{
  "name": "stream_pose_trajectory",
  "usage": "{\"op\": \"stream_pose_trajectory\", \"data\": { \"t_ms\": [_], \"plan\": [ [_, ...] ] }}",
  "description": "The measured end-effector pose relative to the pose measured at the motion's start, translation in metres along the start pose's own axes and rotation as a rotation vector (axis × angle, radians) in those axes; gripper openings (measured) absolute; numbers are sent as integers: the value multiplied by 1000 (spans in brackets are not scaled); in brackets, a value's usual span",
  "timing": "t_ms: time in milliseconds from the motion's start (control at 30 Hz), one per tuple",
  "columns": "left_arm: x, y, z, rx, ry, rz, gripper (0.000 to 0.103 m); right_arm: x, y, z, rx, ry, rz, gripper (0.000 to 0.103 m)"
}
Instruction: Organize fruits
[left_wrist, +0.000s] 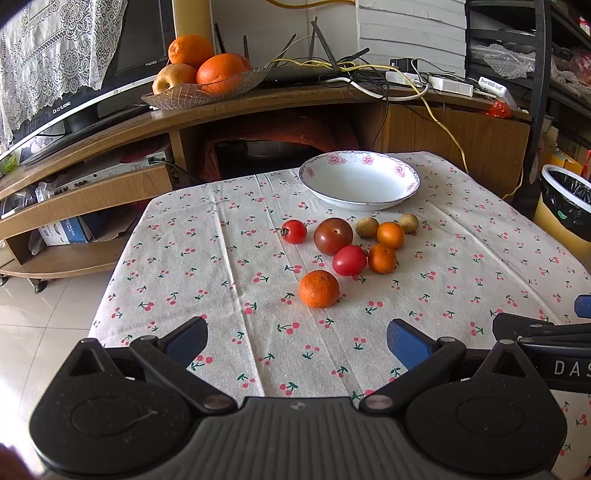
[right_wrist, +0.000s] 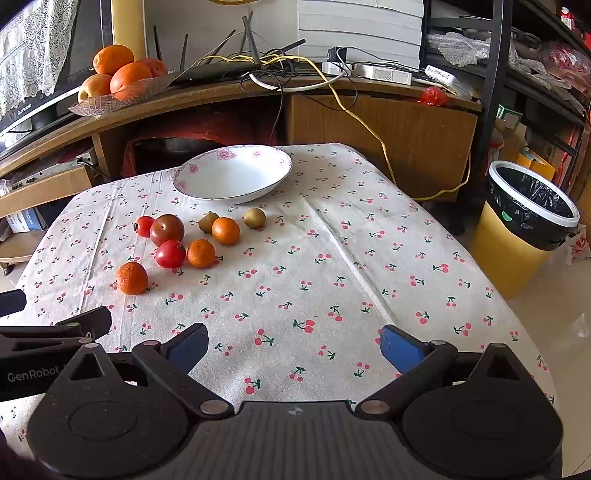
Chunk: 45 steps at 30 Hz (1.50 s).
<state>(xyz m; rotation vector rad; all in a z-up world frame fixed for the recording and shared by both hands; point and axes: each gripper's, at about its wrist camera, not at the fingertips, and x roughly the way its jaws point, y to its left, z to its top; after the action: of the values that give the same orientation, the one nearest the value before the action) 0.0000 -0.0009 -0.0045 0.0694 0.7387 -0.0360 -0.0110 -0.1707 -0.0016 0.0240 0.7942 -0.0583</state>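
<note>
1. Nothing sorted yet: white floral bowl (left_wrist: 358, 181) sits empty.
2. Eight fruits, nearest a mandarin (left_wrist: 318, 289), lie loose on the cloth just before the bowl.
3. Your left gripper (left_wrist: 297, 341) and right gripper (right_wrist: 293, 341) both hang spread wide, holding nothing.

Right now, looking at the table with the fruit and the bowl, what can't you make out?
- Right gripper in the left wrist view: cut off by the right edge.
- Left gripper in the right wrist view: cut off by the left edge.
- Two small brownish fruits, both views: too small to identify.
- Table near edge, both views: hidden by the gripper bodies.
</note>
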Motion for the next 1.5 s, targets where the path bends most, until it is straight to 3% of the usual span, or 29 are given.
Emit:
{"op": "stream_pose_trajectory", "data": {
  "t_ms": [1067, 1300, 1500],
  "plan": [
    [4, 2, 0, -9, 12, -17, 103, 4, 3, 0, -4, 22, 59, 83],
    [7, 5, 5, -14, 7, -20, 103, 7, 5, 2, -3, 34, 95, 79],
    [14, 10, 20, 41, -19, -15, 103, 17, 7, 17, -11, 48, 168, 72]
  ]
}}
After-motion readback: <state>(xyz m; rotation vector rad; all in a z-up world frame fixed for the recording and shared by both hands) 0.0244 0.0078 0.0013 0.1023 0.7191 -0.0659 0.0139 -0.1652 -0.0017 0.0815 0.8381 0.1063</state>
